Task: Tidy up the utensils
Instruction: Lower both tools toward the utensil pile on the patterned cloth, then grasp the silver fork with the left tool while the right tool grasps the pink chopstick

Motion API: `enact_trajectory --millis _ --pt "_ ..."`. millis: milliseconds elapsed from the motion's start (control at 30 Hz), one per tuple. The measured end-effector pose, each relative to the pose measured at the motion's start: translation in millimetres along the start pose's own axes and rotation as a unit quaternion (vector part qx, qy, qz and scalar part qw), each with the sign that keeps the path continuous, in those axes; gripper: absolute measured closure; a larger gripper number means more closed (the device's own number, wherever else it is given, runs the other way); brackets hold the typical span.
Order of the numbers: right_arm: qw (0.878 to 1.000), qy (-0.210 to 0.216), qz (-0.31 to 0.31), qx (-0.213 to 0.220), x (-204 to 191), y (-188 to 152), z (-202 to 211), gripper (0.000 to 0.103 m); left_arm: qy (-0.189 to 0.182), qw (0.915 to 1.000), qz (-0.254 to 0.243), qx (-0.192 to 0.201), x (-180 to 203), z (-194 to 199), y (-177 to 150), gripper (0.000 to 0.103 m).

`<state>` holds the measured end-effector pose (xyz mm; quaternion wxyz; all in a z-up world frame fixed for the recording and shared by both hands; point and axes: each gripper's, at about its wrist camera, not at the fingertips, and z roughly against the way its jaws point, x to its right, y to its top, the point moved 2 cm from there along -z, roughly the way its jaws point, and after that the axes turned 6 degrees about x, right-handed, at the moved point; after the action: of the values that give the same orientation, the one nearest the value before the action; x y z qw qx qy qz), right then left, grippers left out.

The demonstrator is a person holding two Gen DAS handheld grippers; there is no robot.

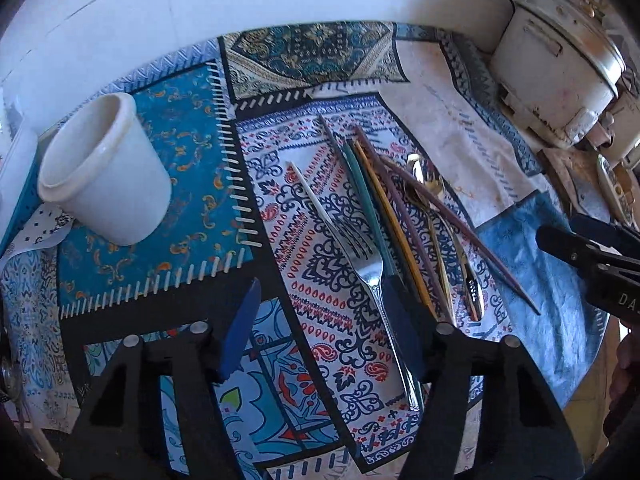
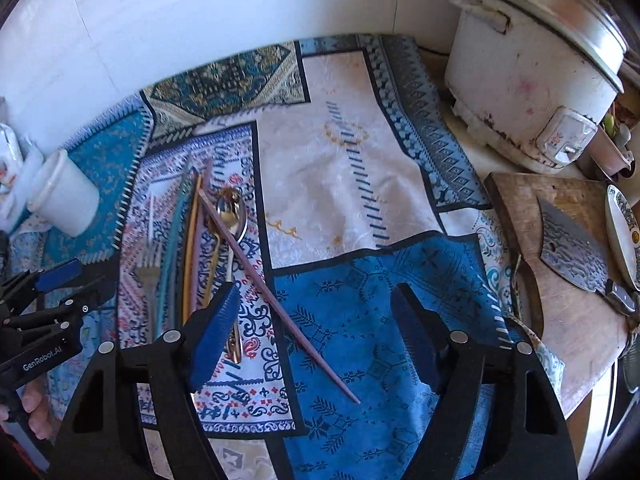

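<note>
Utensils (image 1: 384, 224) bunched lengthwise on patterned cloth (image 1: 312, 248) over desk: fork (image 1: 360, 252), teal and orange chopsticks, gold spoon (image 2: 230, 210), one purple chopstick (image 2: 276, 288) skewed out across blue patch. White cup (image 1: 108, 168) upright nearby, well apart from pile, likely meant as holder. Left gripper (image 1: 324, 340) above fork handle, fingers wide, gripping nothing. Right gripper (image 2: 316, 328) straddling stray chopstick, fingers also wide, probably lined up for a pickup.
</note>
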<state>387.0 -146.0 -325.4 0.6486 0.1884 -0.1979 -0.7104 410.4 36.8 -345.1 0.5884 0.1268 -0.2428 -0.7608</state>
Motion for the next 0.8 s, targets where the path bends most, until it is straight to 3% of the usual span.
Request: enact_trajectory --millis 200,400,633,800 --pt "0.999 0.025 0.034 -0.029 -9.6 1.2 -21.1 0.043 -0.020 0.9992 -0.008 -0.032 9.0 -18.8 -2.5 0.055" --pt "0.993 0.078 0.070 -0.060 -15.9 5.5 -36.9 0.051 -0.034 0.9963 0.030 -0.073 12.0 -35.1 -6.8 0.067" --pt "0.980 0.107 0.133 -0.105 -27.6 13.2 -66.4 0.068 -0.019 0.9950 0.062 -0.077 15.0 -37.1 -6.4 0.072" --pt "0.973 0.133 0.139 -0.125 -28.5 14.2 -79.1 0.070 -0.008 0.9962 0.057 -0.066 20.5 -43.5 -3.9 0.085"
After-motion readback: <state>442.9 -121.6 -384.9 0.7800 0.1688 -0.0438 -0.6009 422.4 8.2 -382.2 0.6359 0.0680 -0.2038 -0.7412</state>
